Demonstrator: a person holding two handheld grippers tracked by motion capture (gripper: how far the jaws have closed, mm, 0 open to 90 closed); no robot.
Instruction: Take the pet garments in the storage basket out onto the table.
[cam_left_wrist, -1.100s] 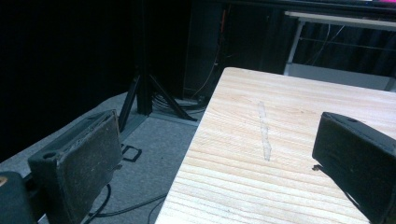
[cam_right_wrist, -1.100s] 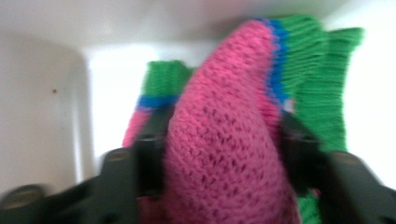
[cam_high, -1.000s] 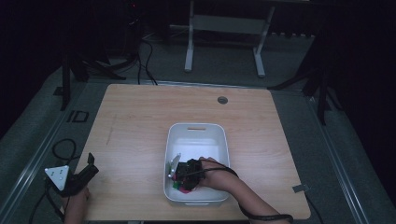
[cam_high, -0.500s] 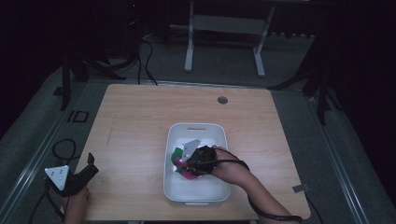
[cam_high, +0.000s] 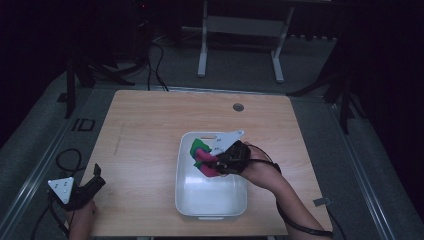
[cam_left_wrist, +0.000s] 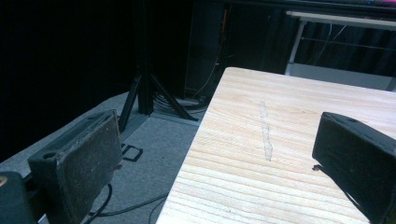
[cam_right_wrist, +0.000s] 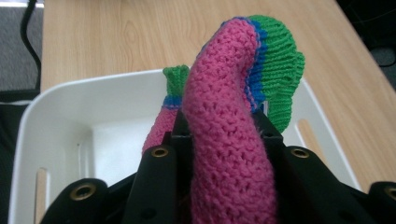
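Right hand-held gripper (cam_high: 216, 161): black and hard, with a grey three-cornered plate on top. Its two jaws are squeezed tight on a knitted sock (cam_right_wrist: 229, 140). It hangs over the far end of the tub.
Knitted sock: soft wool with bumpy little stitches. Most of it is pink, with a thin blue stripe and a wavy green cuff. It bends over like a hook above the jaws. From the high view it is a pink and green lump (cam_high: 202, 156) held up over the tub, not lying flat in it.
Second knitted piece (cam_right_wrist: 169, 109): pink, blue and green as well. It pokes up just behind the first one. I cannot tell if it is another sock or part of the same one.
Tub (cam_high: 189, 200): white, smooth plastic, a box shape with round corners and slot handles in its ends. It sits on the counter, near the person's side.
Counter (cam_high: 145, 130): pale wood with long straight grain lines, flat, with a small round hole near the far edge.
Left hand-held gripper (cam_high: 95, 180): black, down by the near left corner of the counter. Its jaws stand wide apart with nothing in them. The pads (cam_left_wrist: 93, 158) look rough and worn.
Floor (cam_left_wrist: 154, 140): grey carpet with black cables and a black stand.
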